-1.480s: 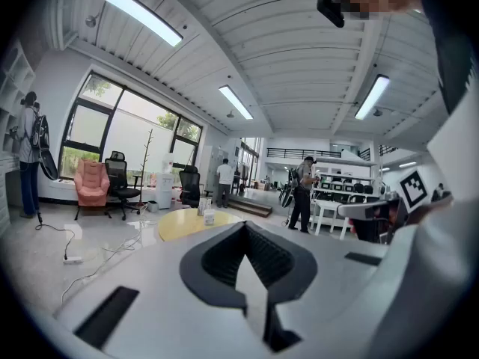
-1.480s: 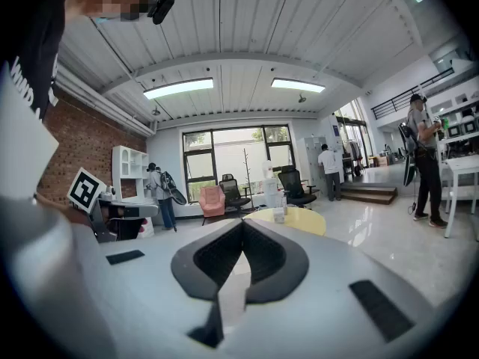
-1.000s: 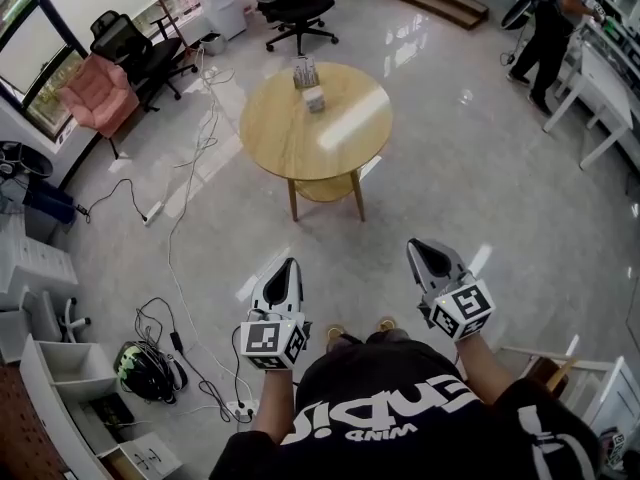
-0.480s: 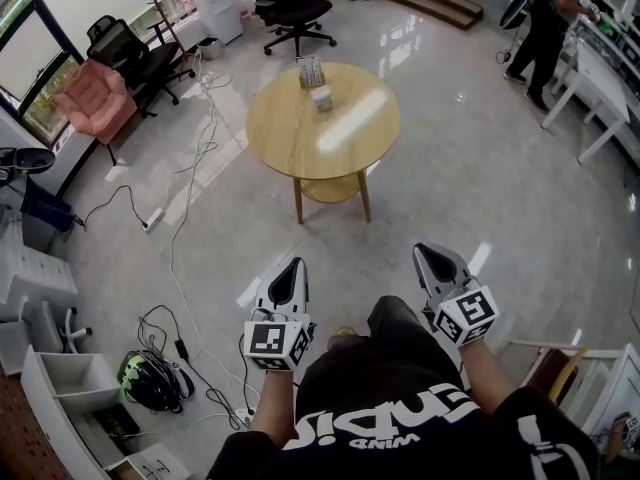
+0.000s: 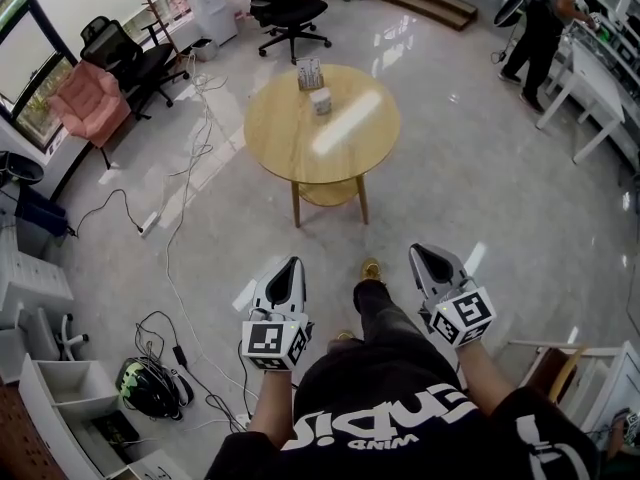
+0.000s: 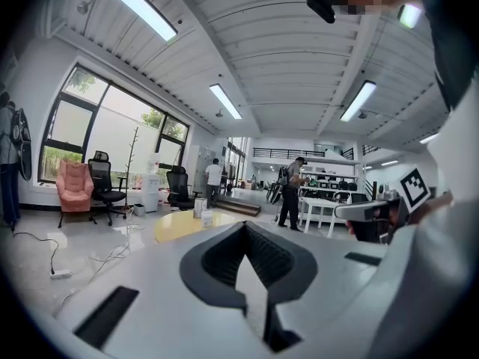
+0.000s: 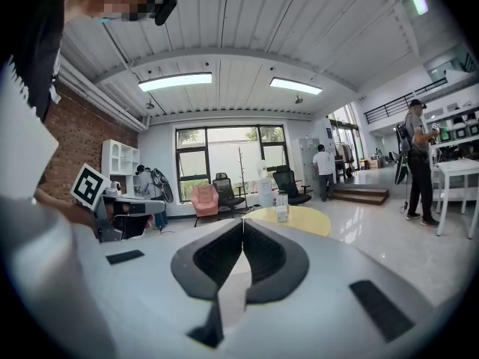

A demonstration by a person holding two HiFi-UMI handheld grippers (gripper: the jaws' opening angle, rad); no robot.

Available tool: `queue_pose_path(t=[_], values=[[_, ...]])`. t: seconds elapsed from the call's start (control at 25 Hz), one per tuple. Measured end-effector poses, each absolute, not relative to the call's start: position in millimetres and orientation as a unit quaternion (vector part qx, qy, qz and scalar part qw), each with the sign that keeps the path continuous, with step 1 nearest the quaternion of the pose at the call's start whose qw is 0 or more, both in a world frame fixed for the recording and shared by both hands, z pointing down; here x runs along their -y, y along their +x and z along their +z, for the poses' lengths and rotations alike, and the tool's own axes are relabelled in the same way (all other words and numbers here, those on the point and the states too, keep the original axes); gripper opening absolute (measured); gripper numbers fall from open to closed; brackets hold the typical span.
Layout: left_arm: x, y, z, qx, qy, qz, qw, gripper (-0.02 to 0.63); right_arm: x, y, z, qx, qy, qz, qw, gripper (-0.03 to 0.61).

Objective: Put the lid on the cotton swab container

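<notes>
A round wooden table (image 5: 322, 128) stands well ahead on the glossy floor. Near its far edge are a tall clear cotton swab container (image 5: 309, 72) and, just in front of it, a small white piece (image 5: 321, 101). Both grippers are held level in front of the person's body, far short of the table. My left gripper (image 5: 291, 265) is shut with nothing in it, and so is my right gripper (image 5: 430, 255). The left gripper view shows the table (image 6: 179, 225) and the container (image 6: 200, 207) beyond the shut left gripper (image 6: 243, 227). In the right gripper view they lie past the right gripper (image 7: 242, 224): the table (image 7: 299, 220) and the container (image 7: 281, 200).
Cables (image 5: 190, 168) trail across the floor at left, with a helmet (image 5: 148, 386) and white shelving. Black office chairs (image 5: 290, 8) and a pink armchair (image 5: 88, 103) stand beyond. A person (image 5: 540, 28) stands by white tables at the far right. The wearer's leg (image 5: 375, 303) reaches forward between the grippers.
The person has stepped towards the table, and one leg has swung forward between the grippers. Both grippers stay shut and keep their place before the body.
</notes>
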State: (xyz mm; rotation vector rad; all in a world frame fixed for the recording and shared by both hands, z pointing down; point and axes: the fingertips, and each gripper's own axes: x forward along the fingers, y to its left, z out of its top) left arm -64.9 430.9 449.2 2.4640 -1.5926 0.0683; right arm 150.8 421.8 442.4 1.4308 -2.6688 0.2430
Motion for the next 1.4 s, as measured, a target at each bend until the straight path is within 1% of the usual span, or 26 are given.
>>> queue_pose_path(t=[1.12,1.4], values=[[-266,-61,452,0.543,0.832,0.03,0.108,0.009,-251,160,450,0.877,0.47,0.09,0.043,0.002],[-220,-48,448,0.545,0.831,0.031,0.108,0.009,-201,168,441,0.882,0.461,0.087,0.04,0.002]])
